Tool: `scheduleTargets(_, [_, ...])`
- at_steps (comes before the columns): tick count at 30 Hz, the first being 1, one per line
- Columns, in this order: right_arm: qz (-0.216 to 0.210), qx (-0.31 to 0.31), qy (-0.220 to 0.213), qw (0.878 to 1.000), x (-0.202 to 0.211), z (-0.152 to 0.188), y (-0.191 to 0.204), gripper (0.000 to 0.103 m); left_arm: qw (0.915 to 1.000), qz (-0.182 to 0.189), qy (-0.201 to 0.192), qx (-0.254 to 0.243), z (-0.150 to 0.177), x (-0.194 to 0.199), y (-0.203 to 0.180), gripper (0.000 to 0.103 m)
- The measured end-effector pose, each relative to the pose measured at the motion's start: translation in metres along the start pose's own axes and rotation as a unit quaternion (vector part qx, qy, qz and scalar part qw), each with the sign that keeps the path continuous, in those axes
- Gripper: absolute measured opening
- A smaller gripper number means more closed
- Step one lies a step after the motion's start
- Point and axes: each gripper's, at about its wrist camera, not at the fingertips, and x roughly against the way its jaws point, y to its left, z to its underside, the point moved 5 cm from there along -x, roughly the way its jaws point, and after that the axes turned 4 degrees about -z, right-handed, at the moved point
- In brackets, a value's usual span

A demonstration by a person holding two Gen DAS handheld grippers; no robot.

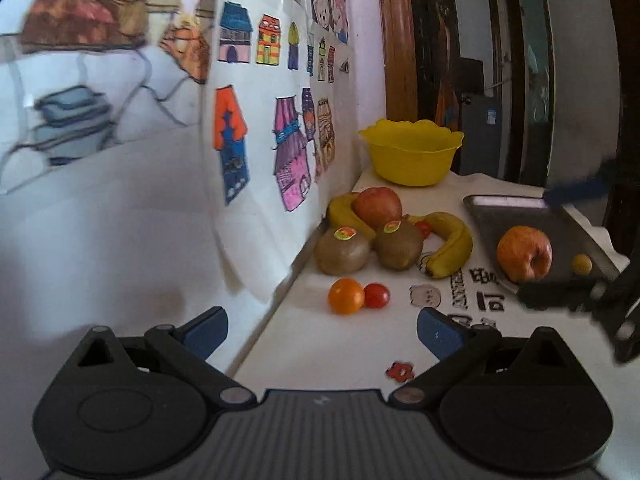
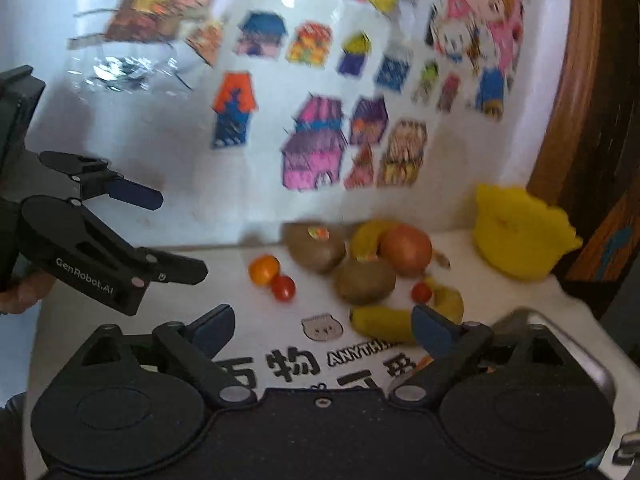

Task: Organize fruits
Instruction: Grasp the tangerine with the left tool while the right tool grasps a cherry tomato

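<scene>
A pile of fruit lies by the wall: two kiwis (image 1: 342, 250) (image 1: 399, 244), a red apple (image 1: 378, 206), bananas (image 1: 448, 248), an orange tomato (image 1: 346, 296) and a red cherry tomato (image 1: 377, 295). A dark metal tray (image 1: 500, 210) at the right holds another apple (image 1: 524, 254) and a small yellow fruit (image 1: 582, 264). A yellow bowl (image 1: 412, 152) stands behind. My left gripper (image 1: 322, 330) is open and empty, short of the tomatoes. My right gripper (image 2: 322, 330) is open and empty above the table, near the bananas (image 2: 384, 322); it also shows in the left wrist view (image 1: 576, 292).
A wall with coloured house drawings (image 1: 256, 100) runs along the left of the white printed tablecloth (image 1: 340, 352). A wooden door frame (image 1: 400, 40) and a dark doorway lie behind the bowl. The left gripper (image 2: 160, 236) shows at the left in the right wrist view.
</scene>
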Motion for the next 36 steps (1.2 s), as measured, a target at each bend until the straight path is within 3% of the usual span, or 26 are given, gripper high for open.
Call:
scheduleTargets(9, [-0.034, 0.024, 0.018, 0.999, -0.046, 0.003, -0.008, 0.080, 0.9990, 0.001, 0.040, 0.018, -0.002, -0.053, -0.012, 0.086])
scheduleTargets(19, [-0.077, 0.020, 0.030, 0.996, -0.087, 0.004, 0.000, 0.064, 0.9955, -0.013, 0.075, 0.056, 0.001, -0.082, -0.005, 0.064])
scheduleTargets(36, [-0.100, 0.021, 0.031, 0.994, -0.126, -0.002, 0.001, 0.053, 0.9907, 0.005, 0.098, 0.095, -0.005, -0.112, -0.008, 0.045])
